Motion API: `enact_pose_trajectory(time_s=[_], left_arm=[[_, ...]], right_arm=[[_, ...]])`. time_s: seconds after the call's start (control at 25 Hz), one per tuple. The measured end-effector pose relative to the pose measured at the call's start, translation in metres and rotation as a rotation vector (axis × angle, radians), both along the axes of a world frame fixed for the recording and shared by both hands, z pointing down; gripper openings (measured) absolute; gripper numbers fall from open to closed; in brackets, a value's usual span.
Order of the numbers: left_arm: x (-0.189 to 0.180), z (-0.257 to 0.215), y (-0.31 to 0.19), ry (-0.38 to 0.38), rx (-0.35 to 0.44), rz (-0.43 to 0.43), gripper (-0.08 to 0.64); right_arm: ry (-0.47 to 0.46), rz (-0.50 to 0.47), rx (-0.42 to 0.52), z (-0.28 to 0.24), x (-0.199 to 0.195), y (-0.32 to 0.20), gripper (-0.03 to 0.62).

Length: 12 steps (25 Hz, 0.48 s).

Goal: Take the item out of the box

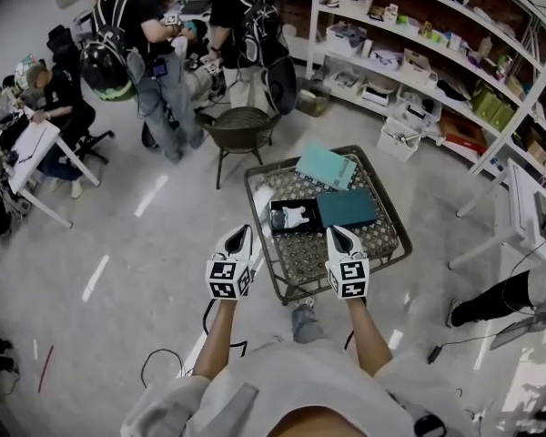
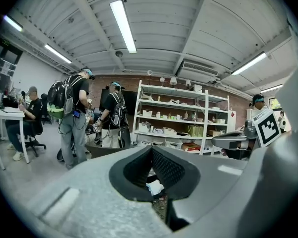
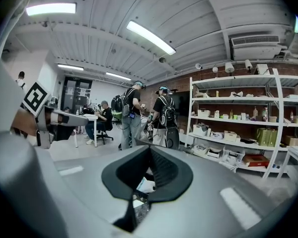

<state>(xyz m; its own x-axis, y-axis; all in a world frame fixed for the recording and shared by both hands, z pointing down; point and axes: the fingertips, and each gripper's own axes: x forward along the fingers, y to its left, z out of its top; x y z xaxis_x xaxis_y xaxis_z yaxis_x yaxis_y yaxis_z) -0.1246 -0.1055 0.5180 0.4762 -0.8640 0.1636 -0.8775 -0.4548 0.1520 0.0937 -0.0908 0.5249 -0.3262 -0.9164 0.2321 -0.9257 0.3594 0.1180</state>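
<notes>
In the head view, the table [image 1: 382, 235] stands right in front of you. The box [image 1: 282, 217] lies open near its middle, and the white item [image 1: 297, 216] sits in its black tray. The lid [image 1: 347, 208] rests touching the box on the side nearer the right edge, so the tray is bare and nothing covers the item. A pale box [image 1: 326, 167] lies by the far edge, clear of your way. You hold the left claw [image 1: 240, 237] and the right claw [image 1: 338, 236] side by side over the near edge, each with its tips pressed together and carrying nothing. They flank the box, which looks like a lineup before the reach.

In the left gripper view, the left claw [image 2: 152, 149] points almost level into the room, jaws closed and empty. Through the hollow below the tips you see the item [image 2: 154, 187], low and ahead.

In the right gripper view, the right claw [image 3: 150, 149] is likewise closed on nothing. Something white shows in its hollow, though you cannot tell for sure what it is. You would need to part a claw before it can take the item.
</notes>
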Motion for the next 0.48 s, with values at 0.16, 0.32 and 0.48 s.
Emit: enact_pose_trajectory(time_s=[0.16, 0.32, 0.48], left_arm=[[-0.002, -0.003, -0.031, -0.011, -0.004, -0.032, 0.002], [-0.005, -0.005, -0.067, -0.018, -0.011, -0.065, 0.002], [0.0, -0.006, -0.099, -0.02, -0.013, -0.092, 0.002]], right_arm=[[-0.007, -0.032, 0.001, -0.003, 0.0, -0.04, 0.0], [-0.015, -0.056, -0.002, -0.002, 0.0, -0.082, 0.0], [-0.018, -0.076, -0.004, -0.002, 0.004, -0.121, 0.0]])
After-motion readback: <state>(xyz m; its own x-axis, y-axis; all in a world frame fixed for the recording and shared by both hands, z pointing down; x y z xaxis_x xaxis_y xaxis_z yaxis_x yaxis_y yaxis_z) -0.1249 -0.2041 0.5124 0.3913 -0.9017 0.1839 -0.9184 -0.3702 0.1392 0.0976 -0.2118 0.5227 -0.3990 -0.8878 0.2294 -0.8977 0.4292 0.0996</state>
